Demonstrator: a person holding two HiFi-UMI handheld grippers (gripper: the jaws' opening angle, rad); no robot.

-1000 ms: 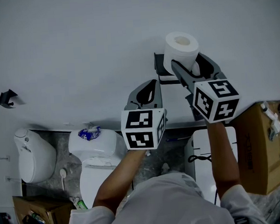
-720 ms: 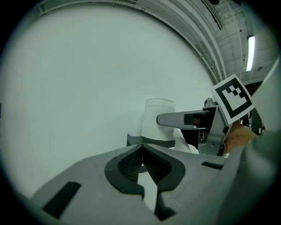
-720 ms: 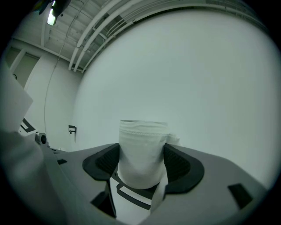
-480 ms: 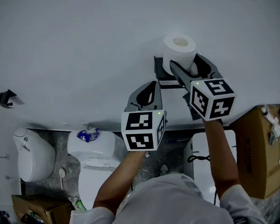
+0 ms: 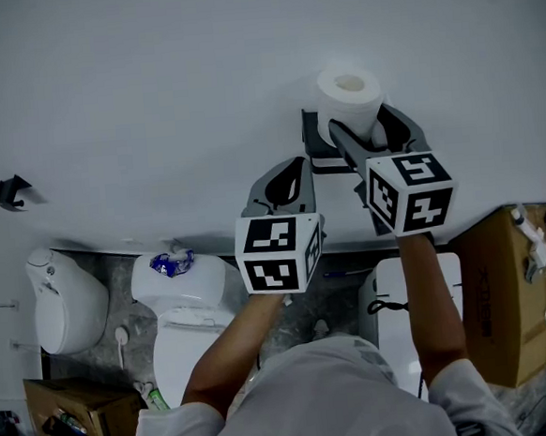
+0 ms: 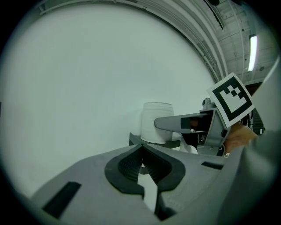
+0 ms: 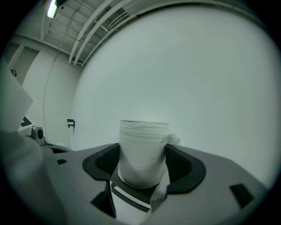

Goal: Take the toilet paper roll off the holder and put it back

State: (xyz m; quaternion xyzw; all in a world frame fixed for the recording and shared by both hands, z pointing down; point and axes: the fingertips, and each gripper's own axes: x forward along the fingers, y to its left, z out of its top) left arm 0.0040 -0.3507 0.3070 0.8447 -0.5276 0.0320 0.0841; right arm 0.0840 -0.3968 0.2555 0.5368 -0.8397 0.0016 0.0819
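The white toilet paper roll (image 5: 348,98) stands upright against the white wall, just above the black holder (image 5: 316,148). My right gripper (image 5: 365,125) is shut on it, a pad pressing each side of the roll (image 7: 144,151). A loose end of paper hangs down at the roll's right. The holder's shelf (image 7: 129,193) shows right under the roll; whether they touch I cannot tell. My left gripper (image 5: 291,169) hangs lower left of the holder, shut and empty, its pads (image 6: 131,165) meeting at the tip. From there the roll (image 6: 157,121) sits above the holder's edge (image 6: 136,139).
Below on the floor are a white toilet (image 5: 180,290), another white fixture (image 5: 63,304), a white appliance (image 5: 392,292) and a brown cardboard box (image 5: 504,288). A small black hook (image 5: 12,190) sticks out of the wall at far left.
My right gripper has shifted a little to the left and toward the holder with the roll in it. The left gripper has hardly moved.
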